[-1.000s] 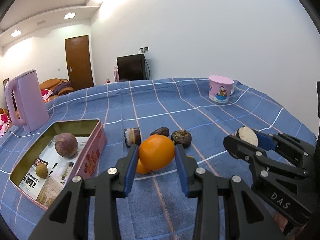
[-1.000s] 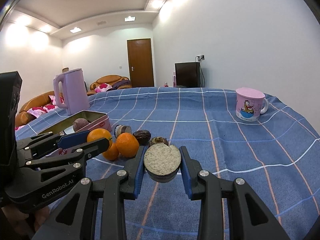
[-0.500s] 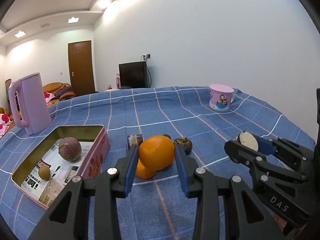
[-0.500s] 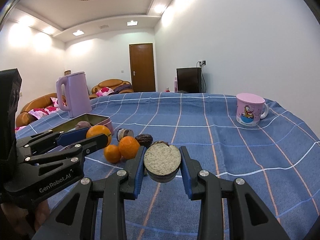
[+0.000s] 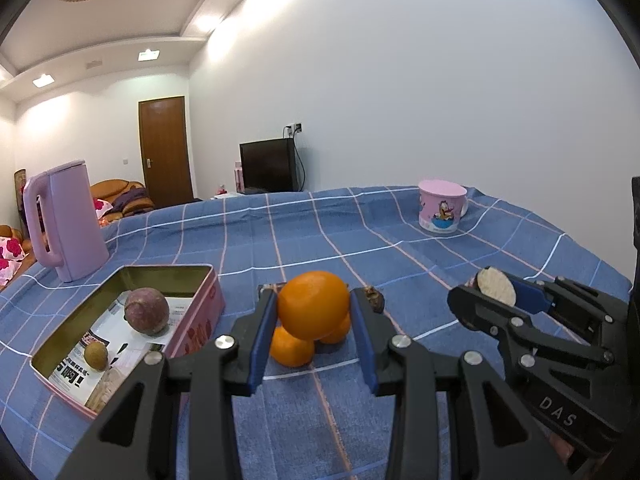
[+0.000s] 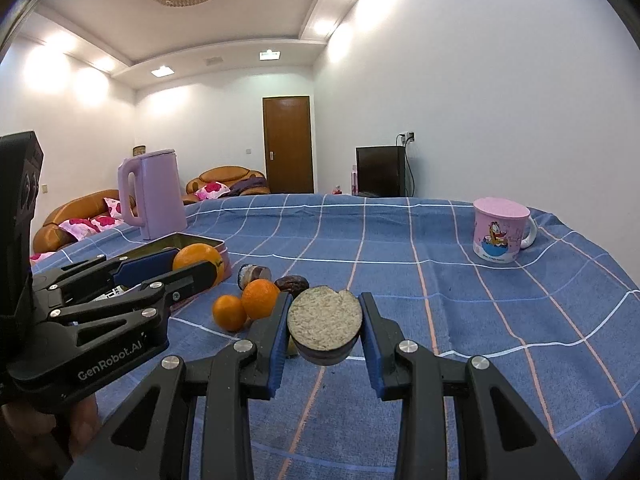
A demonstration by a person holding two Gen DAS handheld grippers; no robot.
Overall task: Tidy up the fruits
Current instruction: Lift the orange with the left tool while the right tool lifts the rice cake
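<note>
My left gripper [image 5: 313, 312] is shut on an orange [image 5: 313, 305] and holds it above the blue checked cloth; it also shows in the right wrist view [image 6: 198, 261]. My right gripper [image 6: 325, 322] is shut on a halved dark fruit with a pale cut face [image 6: 325, 322], also lifted; it shows at the right in the left wrist view [image 5: 496, 287]. Two more oranges [image 6: 229, 312] [image 6: 260, 298] and several dark fruit pieces [image 6: 296, 282] lie on the cloth. A pink tin [image 5: 210, 304] at the left holds a purple fruit [image 5: 146, 316] and a small brown one [image 5: 96, 355].
A lilac kettle [image 5: 66, 224] stands behind the tin at the far left. A pink lidded mug [image 6: 500, 232] stands at the far right of the table. The table edge falls away to the right and at the back.
Both grippers have risen and tilted up with their fruits still held; the table objects sit lower in both views. The fruits on the cloth have not moved.
</note>
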